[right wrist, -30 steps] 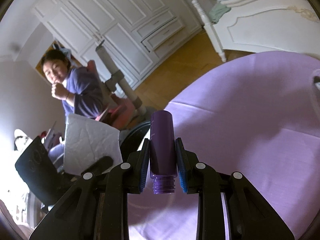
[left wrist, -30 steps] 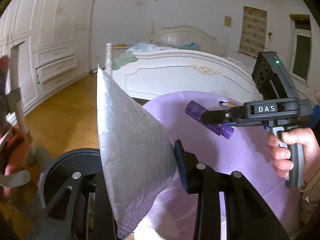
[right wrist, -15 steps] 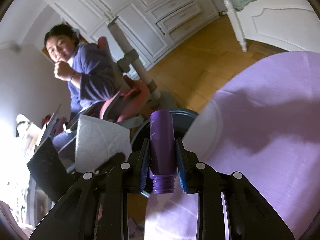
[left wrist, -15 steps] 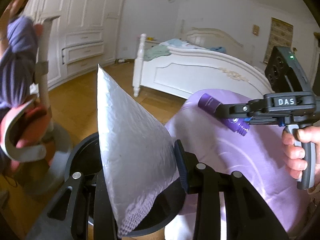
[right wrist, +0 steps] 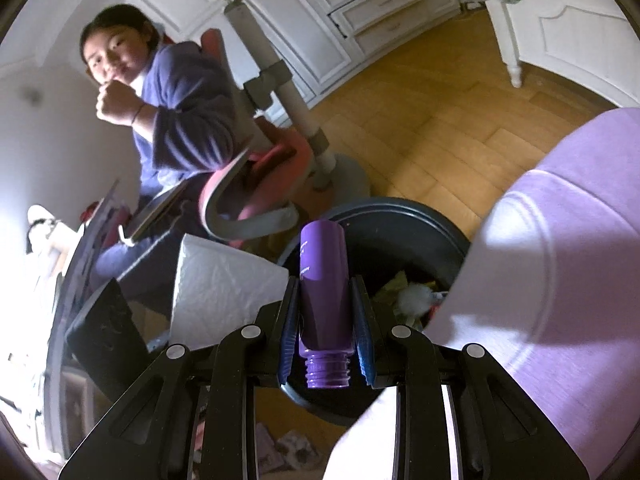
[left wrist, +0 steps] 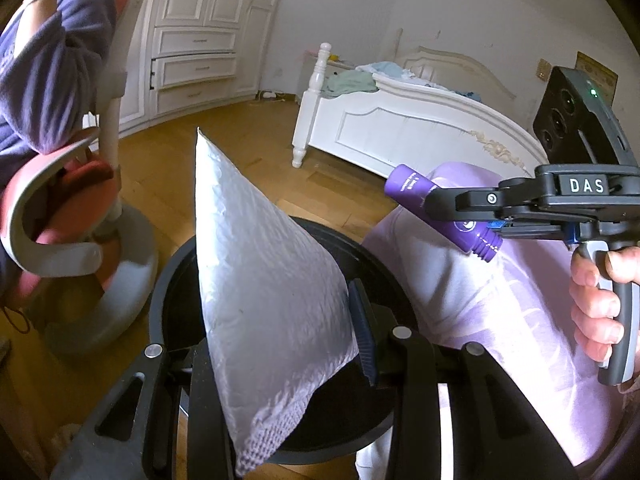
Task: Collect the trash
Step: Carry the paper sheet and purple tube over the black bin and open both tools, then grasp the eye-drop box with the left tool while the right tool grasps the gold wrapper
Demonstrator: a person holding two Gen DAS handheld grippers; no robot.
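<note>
The left gripper [left wrist: 280, 332] is clamped on a silver padded mailer [left wrist: 260, 280], which stands upright between its fingers directly above the open black bin [left wrist: 168, 280]. The right gripper [right wrist: 325, 332] is clamped on a purple bottle [right wrist: 323, 292], capless, threaded neck toward the camera, base pointing forward over the bin [right wrist: 440, 224]. In the left view the bottle [left wrist: 440, 212] hangs tilted, above the edge of the purple tablecloth [left wrist: 500, 308] and just beside the bin's rim. The bin holds crumpled trash [right wrist: 408, 296], seen in the right view. It stands on the wood floor [left wrist: 224, 152], touching the tablecloth. A seated person [right wrist: 176, 96] is behind.
</note>
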